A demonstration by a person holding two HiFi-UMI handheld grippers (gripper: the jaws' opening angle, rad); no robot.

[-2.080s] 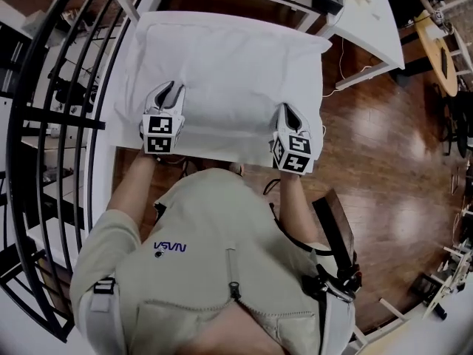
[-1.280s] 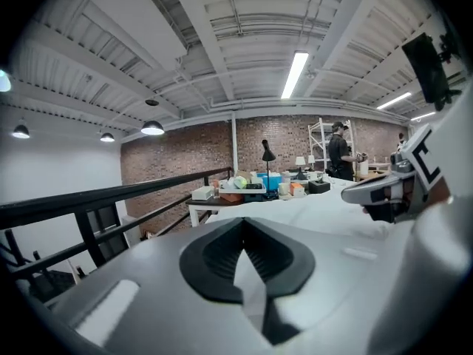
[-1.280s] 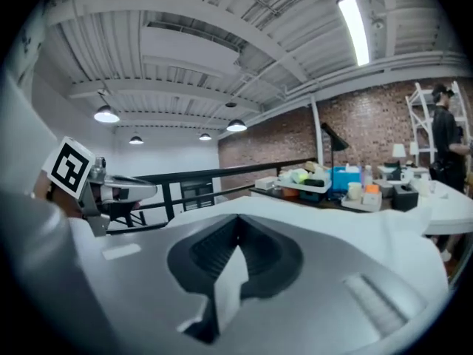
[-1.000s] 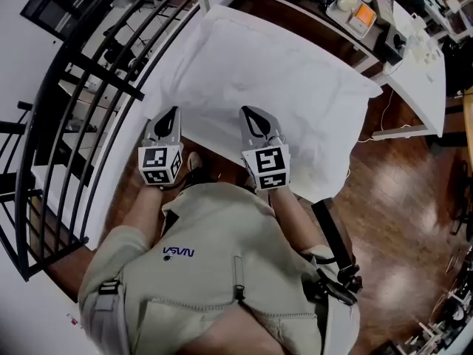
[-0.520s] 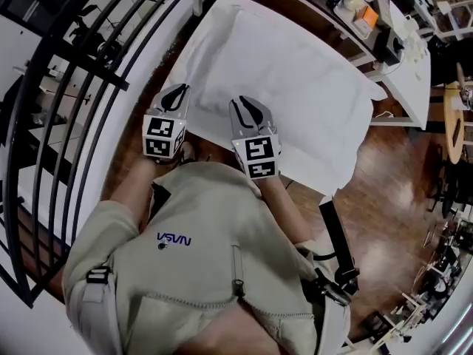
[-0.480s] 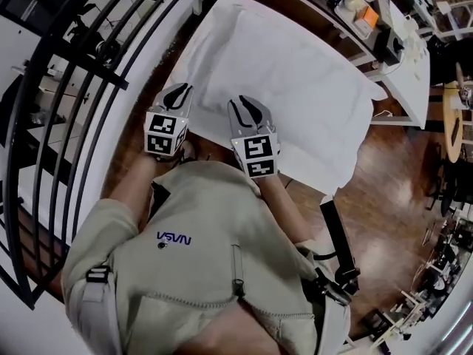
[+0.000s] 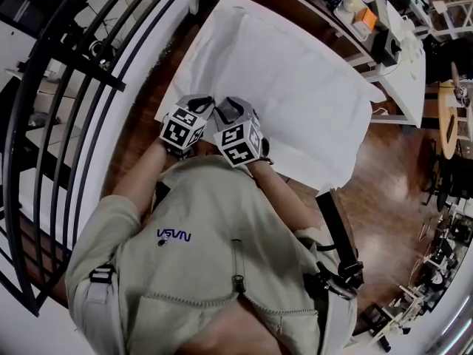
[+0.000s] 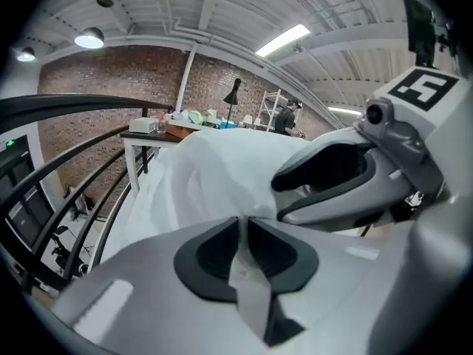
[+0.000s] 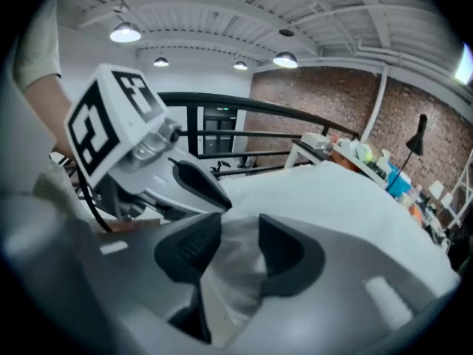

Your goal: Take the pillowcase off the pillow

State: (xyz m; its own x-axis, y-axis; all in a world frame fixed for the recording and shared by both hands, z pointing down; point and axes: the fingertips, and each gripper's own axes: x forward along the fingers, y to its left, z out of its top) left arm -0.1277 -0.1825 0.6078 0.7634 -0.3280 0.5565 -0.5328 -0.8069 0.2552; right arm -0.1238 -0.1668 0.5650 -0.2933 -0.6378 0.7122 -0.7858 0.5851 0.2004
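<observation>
Pillowcase (image 7: pixel 295 72), white and smooth, still covers the pillow (image 7: pixel 318 87), which lies flat on a white worktop (image 7: pixel 188 65) just beside the black railing (image 7: pixel 89 72). One long side of the pillow runs along the railing, and the far side hangs toward the wooden floor (image 7: pixel 399 183), well away from it.

Both tools sit side by side, nearly touching, at the near corner of the pillow on the railing side. The left tool (image 7: pixel 203 103) is the one closer to the railing, and the right tool (image 7: pixel 235 108) is just beyond it. Both point down and forward onto the fabric edge.

In the left gripper view, the left tool (image 8: pixel 242 224) has its jaws only a narrow slit apart, and they have just been opening. A strip of white cloth shows in the slit. It may lie in the gap or just under it, and the pads do not appear to clamp it.

In the right gripper view, the right tool (image 9: pixel 235 235) has its jaws clearly spread, and they too have just been opening. Rumpled white pillowcase fills the space between the pads without being squeezed.

The person's (image 7: pixel 222 257) forearms reach in from below in the head view. The left forearm is on the railing side.
</observation>
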